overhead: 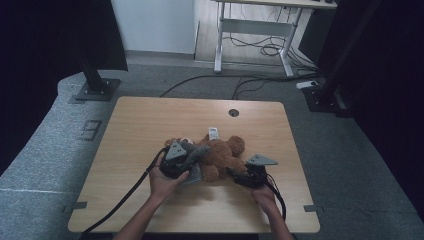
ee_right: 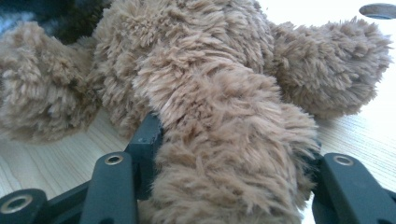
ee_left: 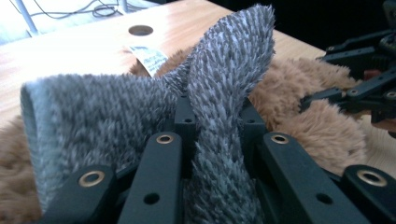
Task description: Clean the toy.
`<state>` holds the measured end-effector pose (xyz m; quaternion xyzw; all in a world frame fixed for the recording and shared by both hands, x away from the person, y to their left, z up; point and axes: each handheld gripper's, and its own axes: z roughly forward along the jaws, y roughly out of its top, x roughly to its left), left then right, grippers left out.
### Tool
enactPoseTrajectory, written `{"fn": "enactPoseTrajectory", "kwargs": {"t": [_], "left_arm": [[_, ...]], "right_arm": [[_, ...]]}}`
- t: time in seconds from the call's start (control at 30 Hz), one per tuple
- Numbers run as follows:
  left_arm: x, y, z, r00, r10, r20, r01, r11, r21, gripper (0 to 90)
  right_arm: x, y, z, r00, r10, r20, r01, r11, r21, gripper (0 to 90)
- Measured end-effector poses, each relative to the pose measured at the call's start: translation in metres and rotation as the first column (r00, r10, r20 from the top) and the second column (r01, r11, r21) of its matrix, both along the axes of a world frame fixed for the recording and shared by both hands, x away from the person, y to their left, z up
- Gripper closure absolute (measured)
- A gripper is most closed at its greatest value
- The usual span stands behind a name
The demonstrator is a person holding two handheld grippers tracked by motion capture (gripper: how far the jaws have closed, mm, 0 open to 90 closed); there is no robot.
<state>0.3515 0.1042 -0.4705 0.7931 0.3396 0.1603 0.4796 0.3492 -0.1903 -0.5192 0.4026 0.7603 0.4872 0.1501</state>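
Lab, wooden table [overhead: 150,120], cables [overhead: 250,82], desk frame [overhead: 255,27]

teddy bear [overhead: 222,155]: brown | fuzzy cloth [ee_left: 140,112]: grey | table [overhead: 140,125]: light wood | tongs: black

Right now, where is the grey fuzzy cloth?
In the high view the grey fuzzy cloth lies over the teddy bear's left side, pinched in the left gripper near the table's middle.

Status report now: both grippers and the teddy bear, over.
Left gripper shut on grey cloth. Right gripper shut on teddy bear limb. Bear lies on table. Nothing in the way.
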Motion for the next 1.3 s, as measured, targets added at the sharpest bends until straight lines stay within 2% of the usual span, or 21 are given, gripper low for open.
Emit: {"fn": "enactPoseTrajectory", "kwargs": {"t": [0.07, 0.13, 0.17, 0.27, 0.37, 0.47, 0.67, 0.7, 0.73, 0.8, 0.87, 0.9, 0.97, 1.07, 1.1, 1.13, 1.17, 1.2, 1.3], "left_arm": [[0.001, -0.001, -0.002, 0.9999, -0.010, -0.010, 0.010, 1.0000, -0.001, 75.7], [0.003, -0.006, -0.012, 0.9995, -0.011, -0.029, 0.012, 0.9998, 0.018, 75.6], [0.004, -0.006, -0.014, 0.9994, -0.009, -0.032, 0.010, 0.9999, 0.014, 75.6], [0.002, -0.003, -0.016, 0.9998, -0.006, -0.019, 0.006, 0.9996, 0.026, 75.6], [0.000, 0.004, -0.016, 0.9995, -0.004, -0.030, 0.005, 0.9998, 0.018, 75.7], [-0.001, 0.009, -0.015, 0.9997, 0.001, -0.025, 0.000, 0.9997, 0.025, 76.0], [-0.009, 0.028, -0.014, 0.9997, 0.024, 0.007, -0.024, 0.9994, 0.024, 76.2], [-0.010, 0.038, -0.012, 0.9990, 0.042, 0.013, -0.042, 0.9989, 0.020, 76.1], [-0.010, 0.038, -0.012, 0.9990, 0.042, 0.013, -0.042, 0.9989, 0.020, 76.1], [-0.009, 0.058, -0.011, 0.9961, 0.087, 0.015, -0.088, 0.9959, 0.024, 76.0], [-0.007, 0.064, -0.011, 0.9942, 0.107, 0.015, -0.107, 0.9939, 0.027, 75.9], [-0.004, 0.075, -0.011, 0.9903, 0.139, 0.007, -0.139, 0.9902, 0.017, 76.0], [-0.003, 0.080, -0.011, 0.9890, 0.148, -0.005, -0.148, 0.9890, -0.011, 76.0], [-0.004, 0.076, -0.009, 0.9920, 0.126, -0.005, -0.126, 0.9916, -0.029, 76.0], [-0.005, 0.069, -0.008, 0.9939, 0.110, 0.001, -0.110, 0.9936, -0.025, 76.0], [-0.005, 0.069, -0.008, 0.9939, 0.110, 0.001, -0.110, 0.9936, -0.025, 76.0], [-0.006, 0.058, -0.005, 0.9963, 0.086, 0.004, -0.086, 0.9960, -0.023, 75.9], [-0.006, 0.058, -0.005, 0.9963, 0.086, 0.004, -0.086, 0.9960, -0.023, 75.9], [-0.006, 0.042, -0.001, 0.9987, 0.051, 0.004, -0.051, 0.9983, -0.029, 75.8]], "right_arm": [[0.000, 0.000, 0.000, 1.0000, -0.002, 0.001, 0.002, 1.000, 0.001, 45.0], [0.000, 0.000, -0.002, 1.0000, -0.006, -0.002, 0.006, 1.000, -0.002, 46.6], [0.000, 0.001, -0.003, 1.0000, -0.008, -0.004, 0.008, 1.000, 0.000, 47.5], [0.000, 0.000, -0.004, 0.9999, -0.010, -0.004, 0.010, 1.000, -0.012, 51.1], [-0.002, -0.001, -0.004, 0.9999, -0.010, 0.013, 0.011, 1.000, -0.029, 53.6], [-0.003, 0.000, -0.005, 0.9996, -0.006, 0.029, 0.008, 0.999, -0.046, 54.8], [-0.003, -0.001, -0.005, 0.9998, 0.002, 0.021, -0.001, 0.999, -0.048, 55.6], [-0.003, -0.002, -0.006, 0.9998, 0.003, 0.018, -0.002, 0.999, -0.044, 55.7], [-0.003, -0.002, -0.006, 0.9998, 0.003, 0.018, -0.002, 0.999, -0.044, 55.7], [-0.003, -0.001, -0.006, 0.9998, 0.004, 0.018, -0.004, 0.999, -0.038, 55.8], [-0.003, -0.001, -0.006, 0.9998, 0.004, 0.018, -0.004, 0.999, -0.037, 56.1], [-0.002, -0.001, -0.006, 0.9998, 0.006, 0.017, -0.006, 0.999, -0.034, 56.4], [-0.002, -0.001, -0.007, 0.9999, 0.007, 0.013, -0.007, 1.000, -0.023, 57.1], [-0.001, -0.001, -0.007, 0.9998, 0.009, 0.017, -0.009, 1.000, -0.017, 57.5], [-0.001, -0.001, -0.008, 0.9998, 0.012, 0.019, -0.012, 1.000, -0.013, 57.8], [-0.001, -0.001, -0.008, 0.9998, 0.012, 0.019, -0.012, 1.000, -0.013, 57.8], [-0.001, -0.001, -0.007, 0.9996, 0.017, 0.022, -0.017, 1.000, -0.016, 58.2], [-0.001, -0.001, -0.007, 0.9996, 0.017, 0.022, -0.017, 1.000, -0.016, 58.2], [-0.001, -0.001, -0.007, 0.9995, 0.023, 0.020, -0.022, 1.000, -0.018, 58.7]]}}
